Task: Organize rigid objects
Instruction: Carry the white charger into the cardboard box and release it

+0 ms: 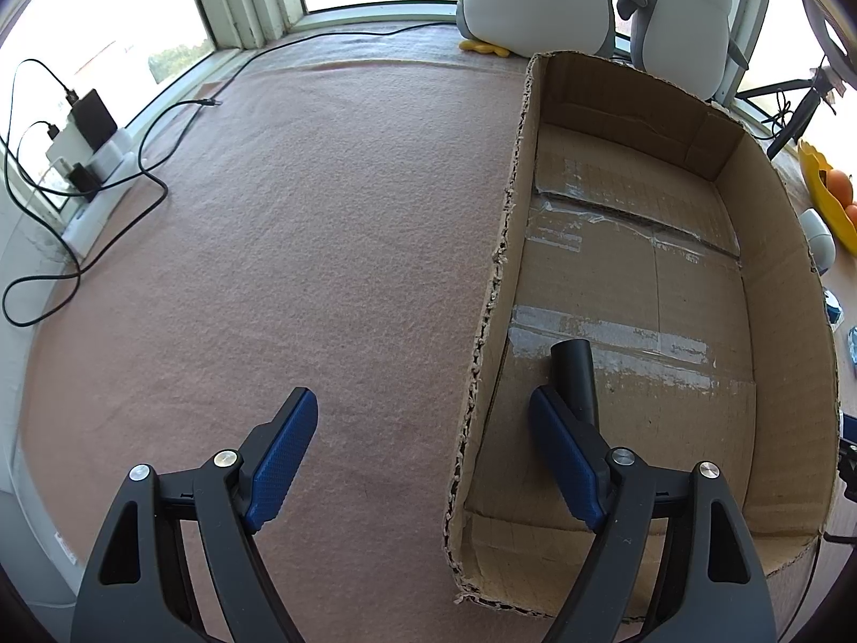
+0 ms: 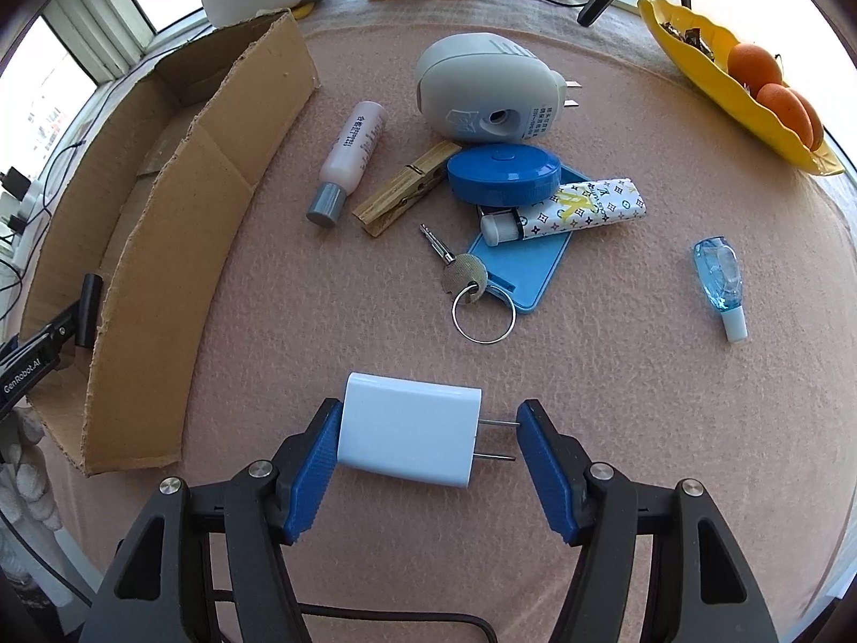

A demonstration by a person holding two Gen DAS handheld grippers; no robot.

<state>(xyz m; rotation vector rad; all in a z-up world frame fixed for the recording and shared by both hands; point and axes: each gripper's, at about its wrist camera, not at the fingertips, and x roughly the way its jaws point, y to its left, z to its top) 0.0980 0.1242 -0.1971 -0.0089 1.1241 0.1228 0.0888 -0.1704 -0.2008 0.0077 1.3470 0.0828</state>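
My right gripper (image 2: 426, 447) has its jaws around a white wall charger (image 2: 410, 436); the left pad touches its body and the right pad meets its prongs, so it is shut on it. Beyond lie a key on a ring (image 2: 466, 278), a blue card case (image 2: 522, 262), a patterned lighter (image 2: 568, 211), a blue tape measure (image 2: 503, 171), a wooden clothespin (image 2: 404, 187), a pink bottle (image 2: 351, 161), a grey plug device (image 2: 485, 88) and a blue correction tape (image 2: 720, 273). My left gripper (image 1: 423, 428) is open over the wall of the cardboard box (image 1: 498, 289). A black tube (image 1: 574, 375) lies inside the box.
The cardboard box also shows at the left of the right wrist view (image 2: 160, 289). Two plush penguins (image 1: 680, 16) stand behind the box. A yellow dish with oranges (image 2: 750, 91) sits at the back right. A power strip with cables (image 1: 91, 150) lies at the far left.
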